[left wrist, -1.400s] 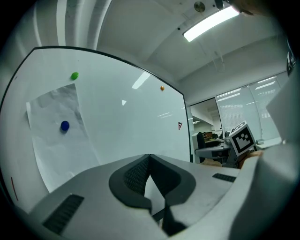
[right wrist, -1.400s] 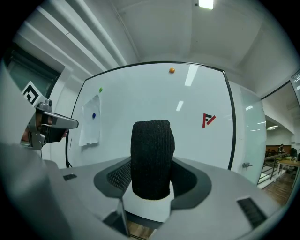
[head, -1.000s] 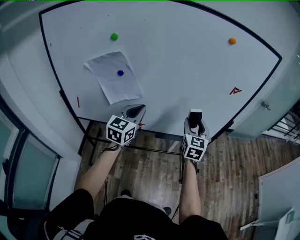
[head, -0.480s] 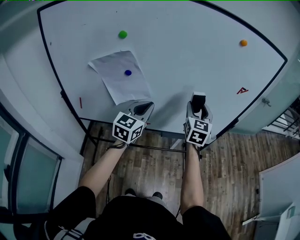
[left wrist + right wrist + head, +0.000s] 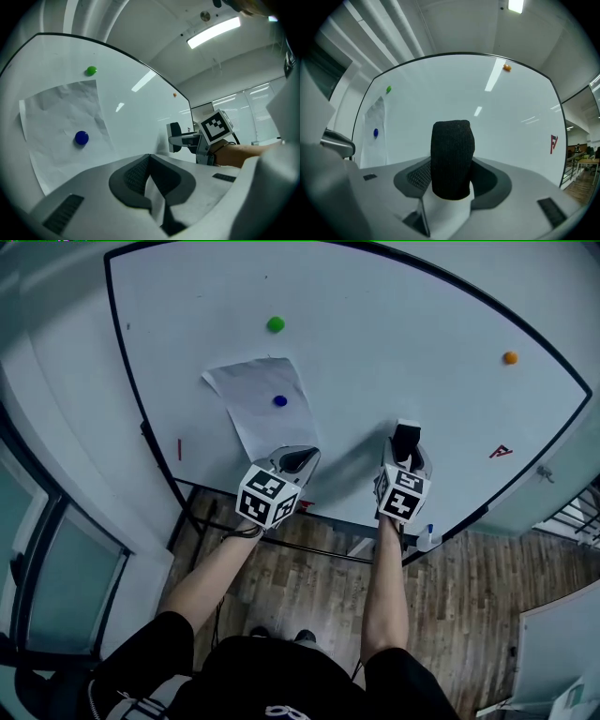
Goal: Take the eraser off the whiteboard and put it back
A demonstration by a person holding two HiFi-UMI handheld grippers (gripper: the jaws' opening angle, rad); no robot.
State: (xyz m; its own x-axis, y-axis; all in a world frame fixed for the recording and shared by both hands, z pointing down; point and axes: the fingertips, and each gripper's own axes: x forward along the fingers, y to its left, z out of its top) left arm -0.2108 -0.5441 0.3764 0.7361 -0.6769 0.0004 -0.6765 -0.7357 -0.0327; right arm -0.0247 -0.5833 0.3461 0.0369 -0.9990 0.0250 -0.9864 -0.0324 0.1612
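Black felt is facing the whiteboard (image 5: 394,343): the eraser (image 5: 451,158) is sitting upright between the jaws of the right gripper (image 5: 403,460), which is clamping its white body. It is hanging close to the board, right of the paper sheet (image 5: 253,390); contact unclear. The left gripper (image 5: 149,161) is pointing at the sheet's lower part, jaws pressed together, carrying nothing.

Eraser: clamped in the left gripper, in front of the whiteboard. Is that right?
No. The eraser is clamped in the right gripper, not the left, in front of the whiteboard. The right gripper view shows it between the jaws; the left gripper is shut on nothing.
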